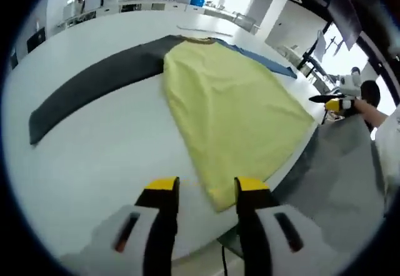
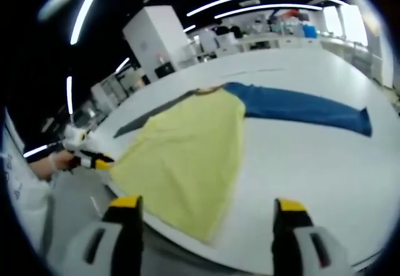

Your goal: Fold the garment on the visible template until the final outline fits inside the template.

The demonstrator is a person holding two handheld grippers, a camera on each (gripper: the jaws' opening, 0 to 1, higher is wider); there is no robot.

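The garment [image 1: 231, 107], a yellow body with one dark and one blue sleeve, is spread flat on the white table [image 1: 106, 157]. It is judged light and limp; a hem corner should be pinched. The hem lies at 12 o'clock between the parted jaws of the left gripper [image 1: 207, 186]. The right gripper [image 2: 206, 207] stands wide apart, hem at 11 o'clock. A template cannot be made out.

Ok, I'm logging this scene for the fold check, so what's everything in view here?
Garment body: one, yellow, spread flat on the table, hem at the near edge.
Dark sleeve: one, dark grey, stretched out from the shoulder.
Blue sleeve: one, blue, stretched out the opposite way.
Table: one, white.
Shelving and desks: several, white, background.
Left claw: yellow tips, open, at the hem corner.
Right claw: yellow tips, wide open, near the hem.
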